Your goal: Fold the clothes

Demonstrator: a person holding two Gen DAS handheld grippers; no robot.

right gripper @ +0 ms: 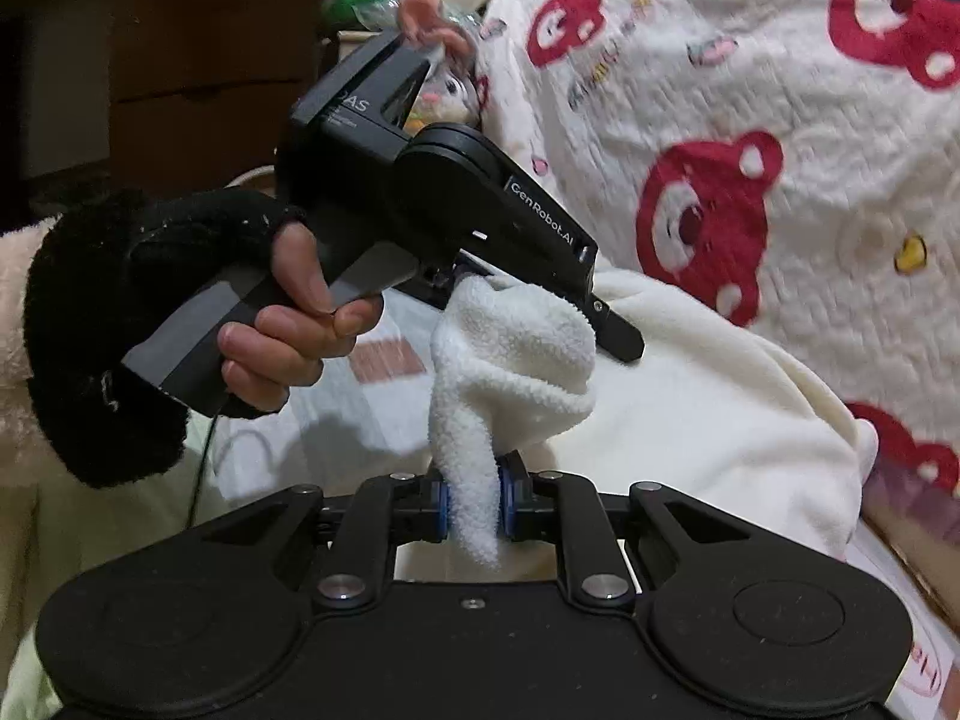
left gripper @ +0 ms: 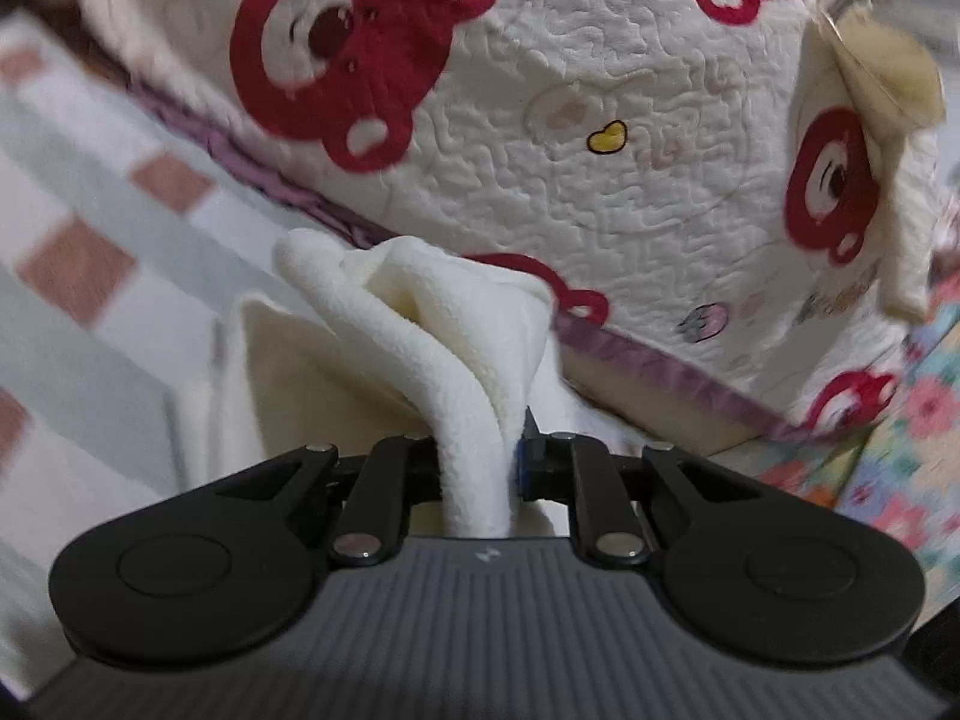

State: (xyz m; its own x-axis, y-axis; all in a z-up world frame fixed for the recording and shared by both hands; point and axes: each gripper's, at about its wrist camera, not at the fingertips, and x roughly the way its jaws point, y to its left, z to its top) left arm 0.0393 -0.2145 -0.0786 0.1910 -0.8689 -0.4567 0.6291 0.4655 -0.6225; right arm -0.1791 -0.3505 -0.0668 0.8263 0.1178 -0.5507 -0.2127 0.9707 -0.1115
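Note:
A cream fleece garment (left gripper: 432, 348) is bunched up in front of me. My left gripper (left gripper: 477, 468) is shut on a fold of it that rises between the fingers. In the right wrist view the same garment (right gripper: 690, 396) spreads over the bed, and my right gripper (right gripper: 474, 510) is shut on another bunched fold (right gripper: 510, 360). The left gripper (right gripper: 540, 294) shows there too, held by a hand just above and behind the right one, clamped on the same fold. The two grippers are close together.
A white quilt with red bear faces (left gripper: 570, 120) is heaped behind the garment, also in the right wrist view (right gripper: 750, 150). A striped sheet with pink squares (left gripper: 90, 240) lies at left. A dark wooden dresser (right gripper: 180, 60) stands at back left.

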